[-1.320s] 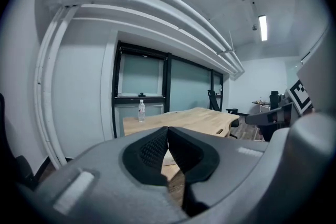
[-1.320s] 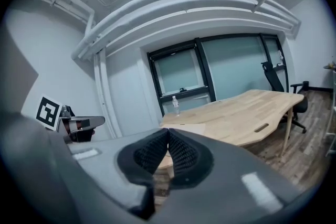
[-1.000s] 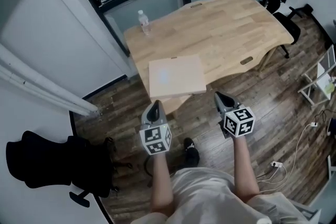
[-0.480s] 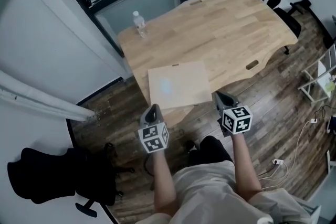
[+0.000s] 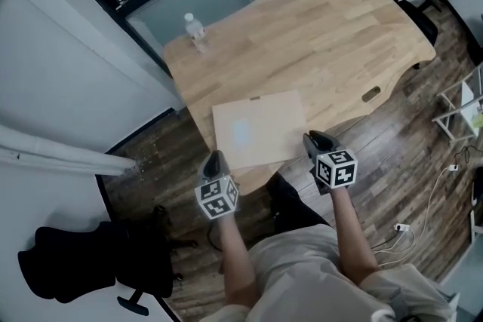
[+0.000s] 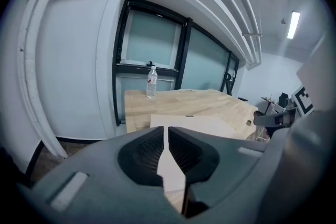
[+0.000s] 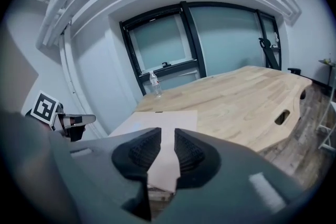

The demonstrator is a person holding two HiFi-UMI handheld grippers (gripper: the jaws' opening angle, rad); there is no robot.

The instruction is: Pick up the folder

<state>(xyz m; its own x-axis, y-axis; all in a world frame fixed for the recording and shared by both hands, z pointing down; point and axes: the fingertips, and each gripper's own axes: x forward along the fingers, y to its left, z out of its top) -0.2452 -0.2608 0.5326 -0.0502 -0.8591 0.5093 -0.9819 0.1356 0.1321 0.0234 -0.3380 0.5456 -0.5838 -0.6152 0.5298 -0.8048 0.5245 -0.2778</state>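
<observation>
A flat beige folder (image 5: 259, 128) lies at the near end of the wooden table (image 5: 339, 34), its near edge at the table's front edge. The left gripper (image 5: 213, 160) hovers just short of the folder's near left corner, jaws shut and empty. The right gripper (image 5: 312, 139) sits beside the folder's near right corner; its jaws are opening, a narrow gap with nothing between them. In the left gripper view the folder (image 6: 194, 124) lies ahead of the left gripper (image 6: 166, 131). In the right gripper view the folder (image 7: 163, 118) lies beyond the right gripper (image 7: 167, 135).
A clear water bottle (image 5: 195, 32) stands at the table's far left corner. A black office chair (image 5: 98, 268) is on the floor at the left, another (image 5: 423, 7) at the table's far right. Cables (image 5: 441, 192) and a white rack (image 5: 462, 113) lie to the right.
Both grippers have moved forward and down towards the folder's near corners. The right jaws have parted a little; the left jaws stay shut.
</observation>
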